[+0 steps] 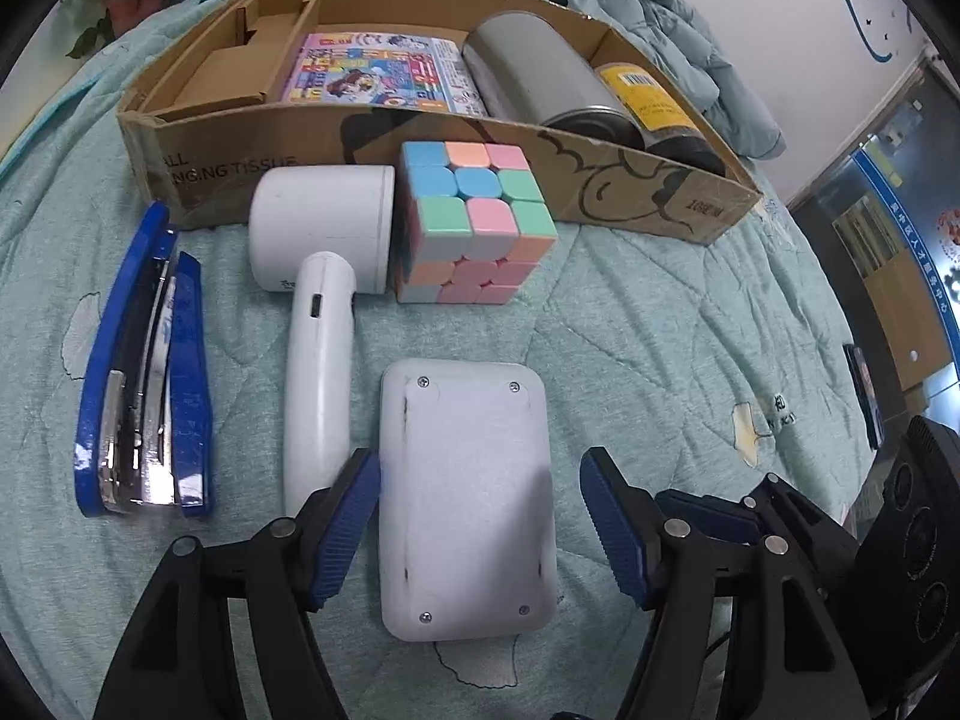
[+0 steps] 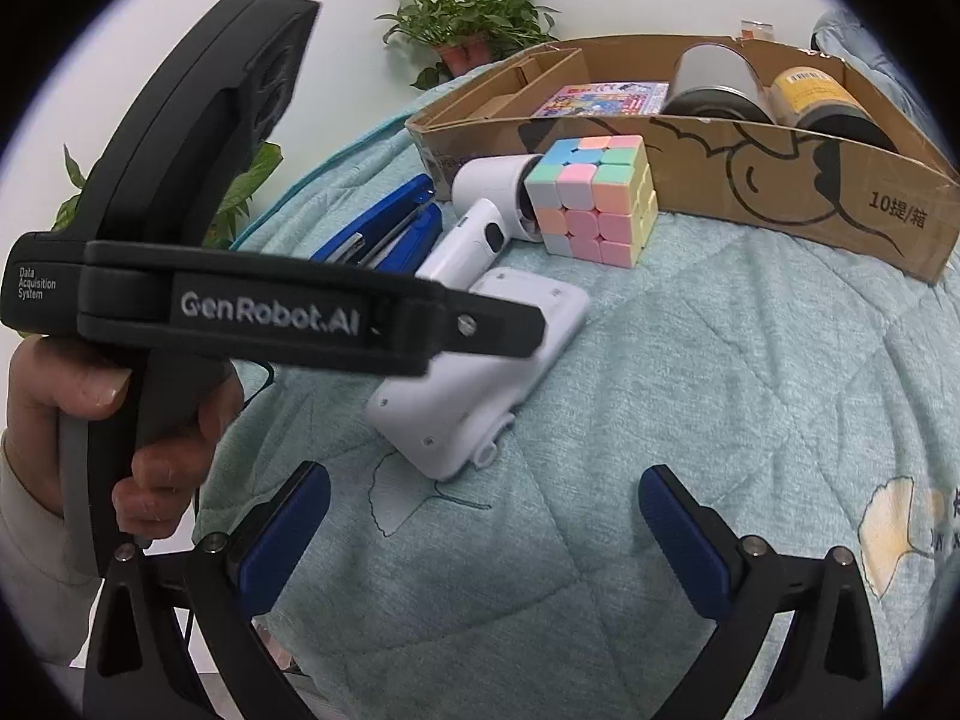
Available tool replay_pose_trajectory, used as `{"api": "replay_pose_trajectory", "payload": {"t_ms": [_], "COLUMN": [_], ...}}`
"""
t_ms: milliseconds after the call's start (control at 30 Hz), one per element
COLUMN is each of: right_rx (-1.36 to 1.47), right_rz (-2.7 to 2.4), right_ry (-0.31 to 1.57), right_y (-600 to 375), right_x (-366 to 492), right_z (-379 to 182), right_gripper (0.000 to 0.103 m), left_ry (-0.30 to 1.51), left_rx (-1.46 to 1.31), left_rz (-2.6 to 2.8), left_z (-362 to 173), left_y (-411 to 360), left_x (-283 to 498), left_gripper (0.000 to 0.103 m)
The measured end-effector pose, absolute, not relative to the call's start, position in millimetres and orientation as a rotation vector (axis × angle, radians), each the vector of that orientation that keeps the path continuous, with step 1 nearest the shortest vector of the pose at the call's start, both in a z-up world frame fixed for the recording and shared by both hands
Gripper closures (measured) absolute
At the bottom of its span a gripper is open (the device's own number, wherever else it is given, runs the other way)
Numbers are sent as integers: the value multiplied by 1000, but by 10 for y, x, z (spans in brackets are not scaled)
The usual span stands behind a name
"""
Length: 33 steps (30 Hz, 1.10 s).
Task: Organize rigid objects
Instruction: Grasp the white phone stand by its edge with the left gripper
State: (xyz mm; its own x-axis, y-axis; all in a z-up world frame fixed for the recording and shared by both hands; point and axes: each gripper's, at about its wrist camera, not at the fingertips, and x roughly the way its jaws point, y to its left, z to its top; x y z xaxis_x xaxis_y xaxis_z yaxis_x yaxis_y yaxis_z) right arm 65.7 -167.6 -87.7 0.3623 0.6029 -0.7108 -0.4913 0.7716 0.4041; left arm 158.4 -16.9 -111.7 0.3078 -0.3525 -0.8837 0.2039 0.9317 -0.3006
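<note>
The left gripper (image 1: 480,525) straddles the white flat device (image 1: 465,498) lying on the bed (image 1: 690,360), jaws part open with a gap on one side. Next, I judge, comes closing and lifting it into the cardboard box (image 1: 630,192) at the far edge, which already holds a colourful booklet (image 1: 378,75) and two cans (image 1: 540,78). The right gripper (image 2: 486,534) is wide and empty.

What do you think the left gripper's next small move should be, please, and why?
Probably close the left gripper on the flat white box. Its blue pads already sit on either side of the box, with a gap showing on the right side, so the jaws are not yet gripping. The box lies loose on the quilt, outside the cardboard tray where other items are already stored.
</note>
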Motion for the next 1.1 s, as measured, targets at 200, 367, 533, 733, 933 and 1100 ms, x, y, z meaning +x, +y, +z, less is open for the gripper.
{"api": "replay_pose_trajectory", "payload": {"t_ms": [200, 367, 533, 733, 933, 1100], "right_rx": [131, 120, 96, 107, 124, 99], "right_rz": [696, 655, 650, 656, 644, 631], "right_ry": [979, 967, 962, 982, 1018, 1037], "right_y": [-1781, -1947, -1950, -1823, -1798, -1634], "right_x": [671, 644, 560, 621, 663, 735], "right_z": [-898, -884, -872, -920, -962, -1040], "right_gripper": [1, 1, 1, 1, 3, 9], "left_ry": [1330, 1364, 1374, 1317, 1332, 1310], "left_rx": [-288, -372, -457, -489, -474, -483], "left_rz": [-432, -473, -488, -487, -442, -451], "left_z": [-1318, -1344, -1337, -1242, -1330, -1349], "left_y": [-298, -388, -306, -283, -165, -142], "left_x": [1595, 1550, 1413, 1359, 1325, 1281], "left_gripper": [34, 34, 39, 72, 78, 79]}}
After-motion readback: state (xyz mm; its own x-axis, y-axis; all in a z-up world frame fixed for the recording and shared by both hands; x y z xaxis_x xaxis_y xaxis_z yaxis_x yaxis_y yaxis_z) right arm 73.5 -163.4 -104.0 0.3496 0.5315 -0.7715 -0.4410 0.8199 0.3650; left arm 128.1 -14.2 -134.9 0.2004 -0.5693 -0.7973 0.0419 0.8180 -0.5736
